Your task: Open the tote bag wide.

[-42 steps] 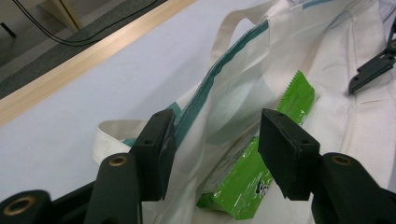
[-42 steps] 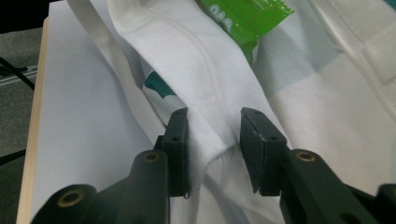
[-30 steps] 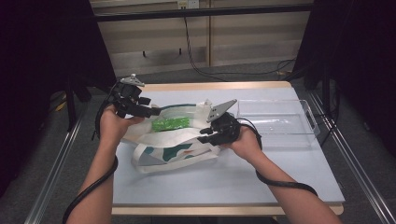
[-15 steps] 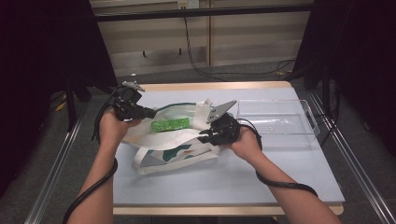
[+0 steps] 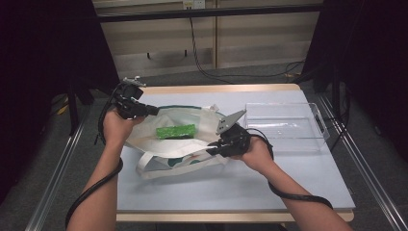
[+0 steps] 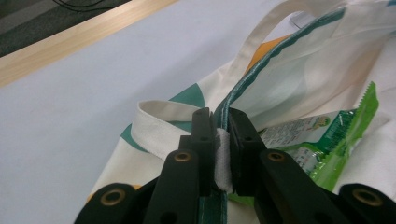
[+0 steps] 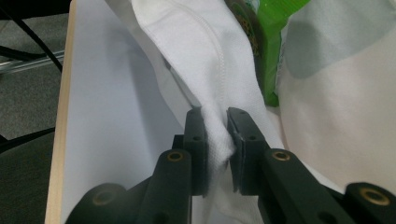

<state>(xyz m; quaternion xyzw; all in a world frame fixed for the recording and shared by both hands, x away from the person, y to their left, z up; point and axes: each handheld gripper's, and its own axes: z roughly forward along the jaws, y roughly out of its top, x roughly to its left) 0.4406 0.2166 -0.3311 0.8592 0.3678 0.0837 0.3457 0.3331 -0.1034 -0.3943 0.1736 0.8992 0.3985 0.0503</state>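
A: Cream canvas tote bag (image 5: 192, 139) with teal trim lies on the pale blue table (image 5: 269, 187), mouth spread between both grippers; high view?

B: Left gripper (image 5: 146, 110) clamps the far rim, right gripper (image 5: 211, 148) the near rim. The green snack packet (image 5: 175, 131) lies between them, lengthwise across the opening. The clear plastic tray (image 5: 284, 126) sits beyond the right gripper.

A: Left gripper view?

B: Jaws pinch the teal hem; packet just right.

A: Right gripper view?

B: Jaws pinch white cloth, having just closed; packet ahead.
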